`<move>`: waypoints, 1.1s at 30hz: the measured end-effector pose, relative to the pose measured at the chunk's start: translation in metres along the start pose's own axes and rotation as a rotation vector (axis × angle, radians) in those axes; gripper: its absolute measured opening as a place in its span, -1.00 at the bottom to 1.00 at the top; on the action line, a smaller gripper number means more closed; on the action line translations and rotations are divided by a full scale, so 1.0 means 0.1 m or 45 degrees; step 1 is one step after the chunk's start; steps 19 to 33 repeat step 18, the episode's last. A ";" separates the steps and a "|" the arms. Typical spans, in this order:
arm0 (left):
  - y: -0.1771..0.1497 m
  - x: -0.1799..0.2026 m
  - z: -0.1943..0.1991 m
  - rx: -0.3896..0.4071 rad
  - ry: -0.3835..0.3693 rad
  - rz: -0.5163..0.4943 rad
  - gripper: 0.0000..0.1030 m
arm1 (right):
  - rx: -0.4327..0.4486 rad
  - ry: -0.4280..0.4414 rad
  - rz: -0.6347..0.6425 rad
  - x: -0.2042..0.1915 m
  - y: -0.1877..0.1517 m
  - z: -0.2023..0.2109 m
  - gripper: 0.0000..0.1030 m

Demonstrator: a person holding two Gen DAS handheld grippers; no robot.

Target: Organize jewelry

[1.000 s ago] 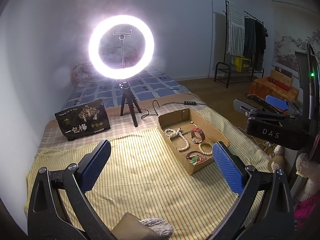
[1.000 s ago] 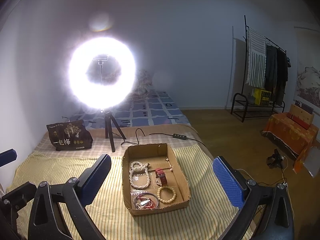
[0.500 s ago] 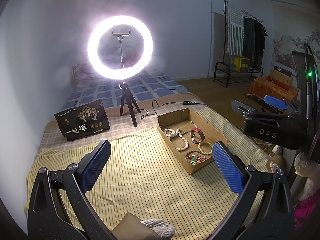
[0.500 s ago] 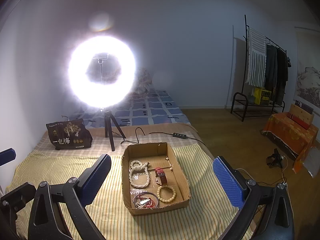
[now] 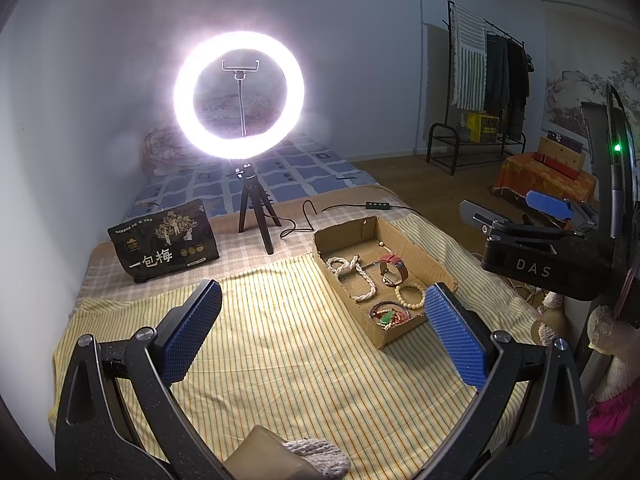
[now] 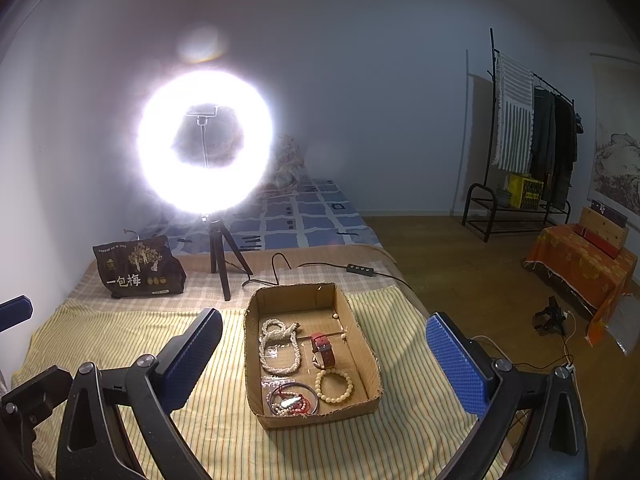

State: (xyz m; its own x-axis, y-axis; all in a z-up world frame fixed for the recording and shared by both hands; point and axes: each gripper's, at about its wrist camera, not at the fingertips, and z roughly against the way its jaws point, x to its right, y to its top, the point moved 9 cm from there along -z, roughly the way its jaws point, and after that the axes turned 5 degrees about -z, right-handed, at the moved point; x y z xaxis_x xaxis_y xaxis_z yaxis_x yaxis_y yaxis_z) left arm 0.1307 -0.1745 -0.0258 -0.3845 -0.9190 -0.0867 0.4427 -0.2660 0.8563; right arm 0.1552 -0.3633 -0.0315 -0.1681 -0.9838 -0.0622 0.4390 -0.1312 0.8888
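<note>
Grippers both hang above the near end of the bed with nothing between their blue pads: the left gripper is spread wide over the yellow striped cloth, and the right gripper is spread just as wide, framing the cardboard box between its fingers. In the left wrist view the right gripper shows at the far right, held level above the box's right side and clear of it. Against the frames from a second ago almost nothing differs; the box sits a touch lower and nearer in the right wrist view, and the right gripper's body lies a little further left in the left wrist view. The box rests on the cloth at the right half of the bed, its long axis running from near to far, the open top facing up. Inside, a white bead necklace lies looped along the left side, a red-strapped watch lies in the middle with its strap running near to far, a cream bead bracelet sits in the near right corner, and a tangle of red and dark bangles fills the near left corner. Beyond the box stand a lit ring light on a tripod and a dark snack bag.
</note>
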 end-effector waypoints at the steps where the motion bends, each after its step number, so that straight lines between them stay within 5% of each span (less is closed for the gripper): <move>1: 0.00 0.00 0.00 0.000 -0.001 0.000 1.00 | -0.001 0.000 0.000 0.00 -0.01 0.00 0.99; 33: 0.03 -0.01 0.00 -0.001 0.014 -0.010 1.00 | -0.018 0.004 0.019 -0.04 -0.05 -0.02 0.99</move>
